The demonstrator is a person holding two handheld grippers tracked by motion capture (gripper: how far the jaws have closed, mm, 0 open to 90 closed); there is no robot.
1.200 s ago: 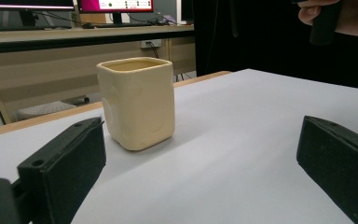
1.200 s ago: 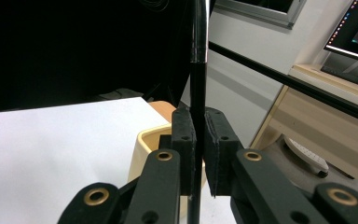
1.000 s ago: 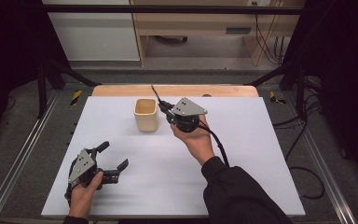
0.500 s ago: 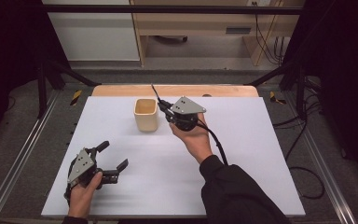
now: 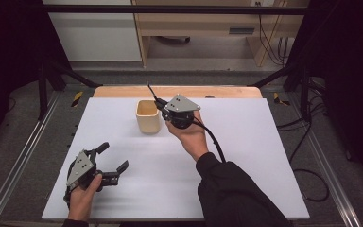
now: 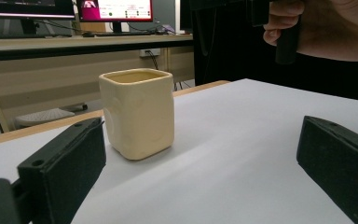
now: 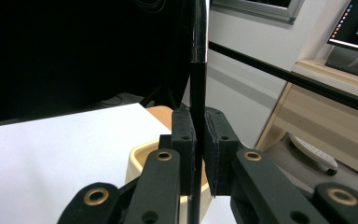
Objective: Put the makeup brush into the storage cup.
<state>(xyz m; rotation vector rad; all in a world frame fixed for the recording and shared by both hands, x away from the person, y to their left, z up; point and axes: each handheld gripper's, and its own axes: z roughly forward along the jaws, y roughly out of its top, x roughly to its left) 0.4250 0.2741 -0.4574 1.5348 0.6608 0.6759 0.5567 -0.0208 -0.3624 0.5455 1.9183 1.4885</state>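
A cream square cup (image 5: pixel 148 116) stands upright on the white table (image 5: pixel 246 156), toward the back middle. My right gripper (image 5: pixel 161 105) hovers just right of the cup's rim, shut on a thin black rod (image 5: pixel 151 91) that sticks up and away from the jaws. In the right gripper view the rod (image 7: pixel 198 70) runs straight between the closed pads (image 7: pixel 216 140), with the cup (image 7: pixel 142 156) below them. My left gripper (image 5: pixel 113 157) rests at the front left, open and holding nothing. In its own view the cup (image 6: pixel 137 112) stands ahead between the spread jaws.
A wooden strip (image 5: pixel 123 91) borders the table's far edge. Metal rails (image 5: pixel 23 156) run along both sides. A cable (image 5: pixel 215 142) trails from the right gripper over the person's forearm. Shelving and wires sit behind the table.
My right gripper has edged slightly left toward the cup, still shut on the rod. The left gripper and the cup have stayed put.
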